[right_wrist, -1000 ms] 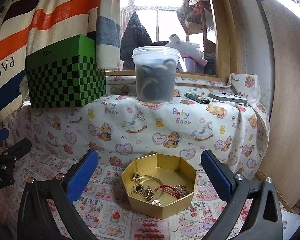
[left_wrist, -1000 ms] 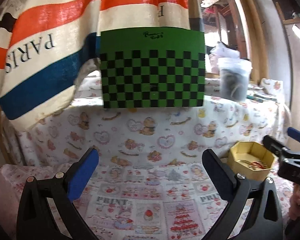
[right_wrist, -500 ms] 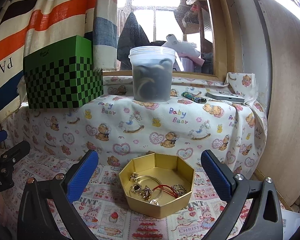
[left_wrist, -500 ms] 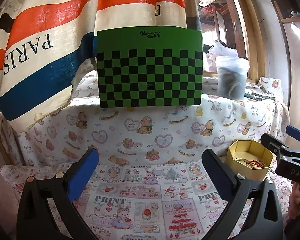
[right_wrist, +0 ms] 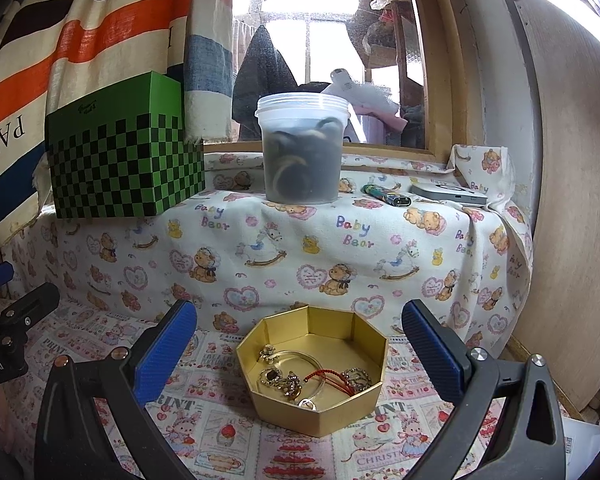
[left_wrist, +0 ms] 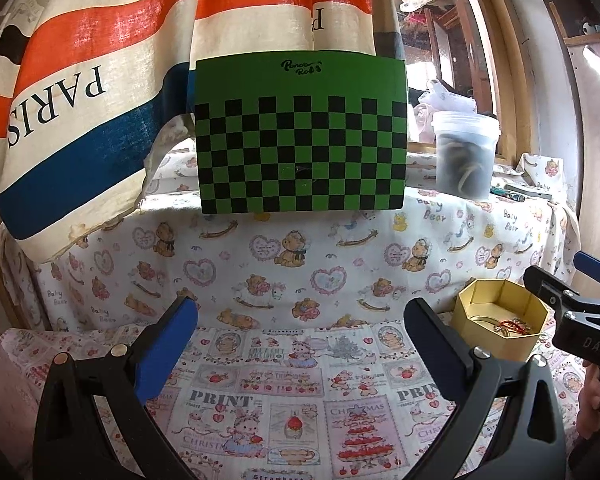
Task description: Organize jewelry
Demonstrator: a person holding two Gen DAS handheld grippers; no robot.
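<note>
Right hand-held gripper (right_wrist: 300, 336) gapes around gold box (right_wrist: 320, 412), apparently above it.

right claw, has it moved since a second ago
Yes, slightly. The right claw has eased back and tilted down: the plastic tub on the ledge and the gold tray both sit higher in the right wrist view. Jaws wide open.

A gold octagonal box (right_wrist: 311, 364) sits open on the patterned cloth, low and centre in the right wrist view. Jewelry (right_wrist: 312, 380) lies tangled inside: a gold bangle, rings, charms and a red cord (right_wrist: 332, 378).
</note>
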